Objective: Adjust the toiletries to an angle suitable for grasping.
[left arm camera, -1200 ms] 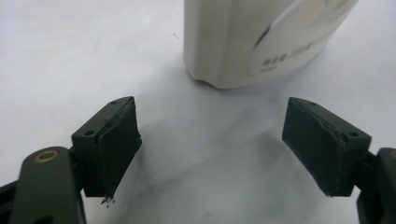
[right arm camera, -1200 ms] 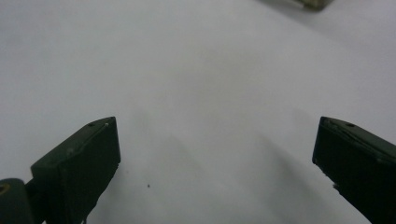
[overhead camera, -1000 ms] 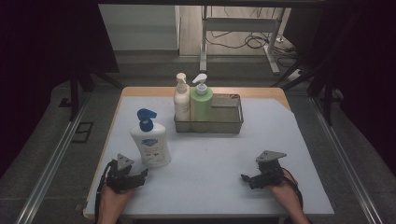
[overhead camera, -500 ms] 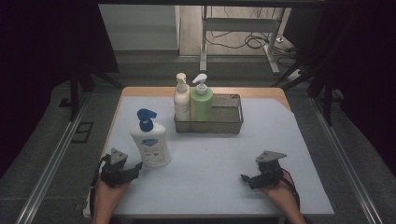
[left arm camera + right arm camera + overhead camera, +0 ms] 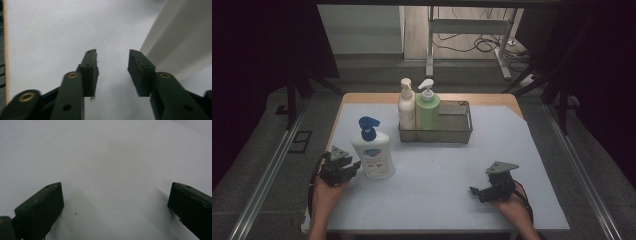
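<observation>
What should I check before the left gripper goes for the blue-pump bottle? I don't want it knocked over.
1. Blue-pump bottle upright on the table: ok.
2. Left gripper beside the bottle, its jaws just been closing with nothing between them: not ok for a grip.
3. Bottle centred between the jaws: not ok, it sits to one side in the left gripper view.
4. Right gripper open, apart from the bottle: ok.
5. Free room in the wire basket beside the two bottles: ok.

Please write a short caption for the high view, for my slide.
Left hand-held gripper beside a white pump bottle, jaws empty and just closing; two more bottles stand in a wire basket.
</observation>
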